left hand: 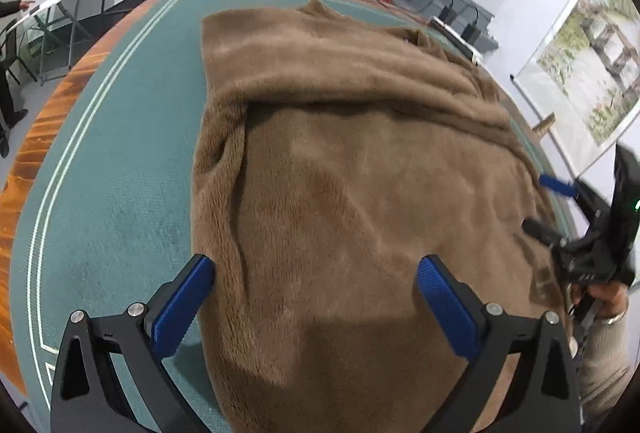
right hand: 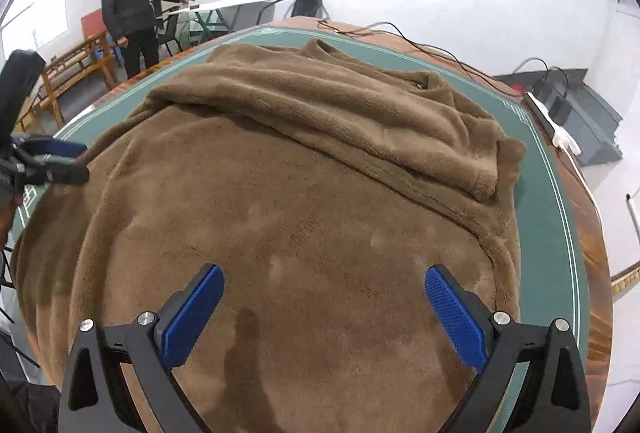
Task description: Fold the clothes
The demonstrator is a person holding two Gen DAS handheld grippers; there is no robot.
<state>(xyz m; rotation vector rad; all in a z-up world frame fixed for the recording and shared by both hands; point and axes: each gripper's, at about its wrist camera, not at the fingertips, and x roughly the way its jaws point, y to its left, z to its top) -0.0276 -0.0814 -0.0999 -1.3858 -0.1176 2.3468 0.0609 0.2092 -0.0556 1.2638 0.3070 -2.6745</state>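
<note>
While both grippers hang over the table, we log the brown fleece garment [left hand: 340,193] as our landmark: it lies spread across the green felt table top [left hand: 120,173], covering most of it, with its near edge running off toward us. A folded band of the same fleece, ending in a cuff-like edge, lies across the garment's far part in the right wrist view, and a small collar-like peak stands at its far edge.

Left gripper [left hand: 316,273]: jaws wide apart, blue pads clear of each other, nothing between them but air above the fleece. One finger sits over the garment's left edge, where felt shows beside it; the other is over the garment itself. We cannot tell whether the tips touch the pile.

Right gripper [right hand: 324,285]: jaws spread as wide, empty, both fingers above the garment's near middle. Its shadow falls on the fleece between them. In the left wrist view this gripper shows at the garment's right edge, held by a hand [left hand: 604,297] in a pale sleeve.

Beyond the garment's far edge, cables [right hand: 400,37] trail over the wooden table rim [left hand: 48,113]. A white power strip [right hand: 552,125] lies past the garment's far right corner. A bystander in a dark jacket [right hand: 128,9] stands well beyond the garment's far left side, near a glass table [right hand: 216,13].
</note>
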